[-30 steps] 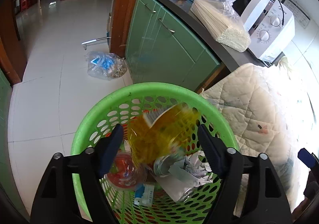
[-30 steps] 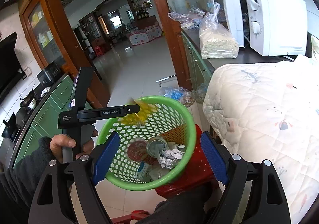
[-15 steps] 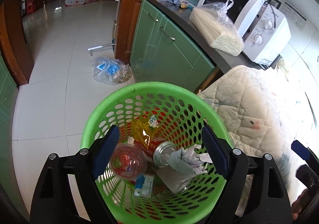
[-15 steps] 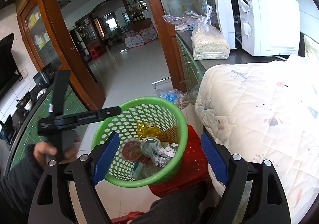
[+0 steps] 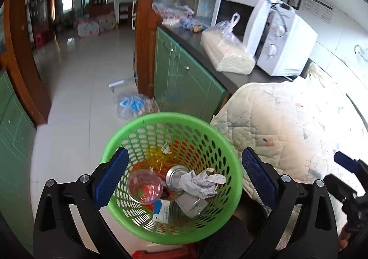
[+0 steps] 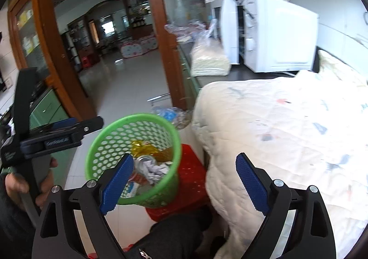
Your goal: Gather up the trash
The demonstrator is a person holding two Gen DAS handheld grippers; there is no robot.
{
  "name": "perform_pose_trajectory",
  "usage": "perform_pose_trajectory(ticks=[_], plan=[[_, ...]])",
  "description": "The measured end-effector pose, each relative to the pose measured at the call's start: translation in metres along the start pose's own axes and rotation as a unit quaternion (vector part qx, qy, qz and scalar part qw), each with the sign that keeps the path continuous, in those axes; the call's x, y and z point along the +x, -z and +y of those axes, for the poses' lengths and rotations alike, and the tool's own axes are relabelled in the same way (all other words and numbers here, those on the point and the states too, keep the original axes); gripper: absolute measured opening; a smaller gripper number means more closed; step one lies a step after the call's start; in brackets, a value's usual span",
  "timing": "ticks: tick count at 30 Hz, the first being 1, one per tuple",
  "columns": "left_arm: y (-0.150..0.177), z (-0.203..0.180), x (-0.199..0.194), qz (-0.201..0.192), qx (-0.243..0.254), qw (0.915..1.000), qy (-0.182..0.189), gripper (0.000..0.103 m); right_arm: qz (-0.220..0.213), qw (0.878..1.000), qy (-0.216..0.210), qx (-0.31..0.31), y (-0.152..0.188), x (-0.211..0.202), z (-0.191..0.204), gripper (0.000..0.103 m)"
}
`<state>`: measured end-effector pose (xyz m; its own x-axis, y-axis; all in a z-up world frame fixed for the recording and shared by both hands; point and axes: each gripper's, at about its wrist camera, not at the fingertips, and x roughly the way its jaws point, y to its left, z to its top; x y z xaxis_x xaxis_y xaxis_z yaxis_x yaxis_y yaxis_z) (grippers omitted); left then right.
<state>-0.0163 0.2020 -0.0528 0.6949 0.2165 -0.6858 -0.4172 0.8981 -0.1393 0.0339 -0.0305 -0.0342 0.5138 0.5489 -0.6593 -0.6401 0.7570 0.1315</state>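
Left wrist: left gripper (image 5: 184,178) jaws opening wide, nothing in them, right over the basket (image 5: 128,130). Trash sits inside: yellow wrapper (image 5: 157,157) at 12 o'clock, cup (image 5: 145,186) at 9, paper wad (image 5: 200,181) at 3. All looks light and crushy; I'd pinch the wad mid-bulge.

Right wrist: right gripper (image 6: 184,183) also opening, empty, basket at its 10 o'clock, next to the quilt (image 6: 287,125).

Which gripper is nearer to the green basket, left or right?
Left. The left gripper hangs directly above the green basket, jaws opening and empty. The right gripper sits off to the basket's side, by the quilt, jaws also opening and empty.
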Motion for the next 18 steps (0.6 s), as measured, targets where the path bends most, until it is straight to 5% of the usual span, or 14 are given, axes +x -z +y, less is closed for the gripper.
perform_pose_trajectory(ticks=[18], plan=[[0.011, -0.084, -0.050, -0.034, 0.075, 0.9966, 0.001, 0.098, -0.017, 0.995, 0.090, 0.041, 0.013, -0.064, -0.057, 0.090]])
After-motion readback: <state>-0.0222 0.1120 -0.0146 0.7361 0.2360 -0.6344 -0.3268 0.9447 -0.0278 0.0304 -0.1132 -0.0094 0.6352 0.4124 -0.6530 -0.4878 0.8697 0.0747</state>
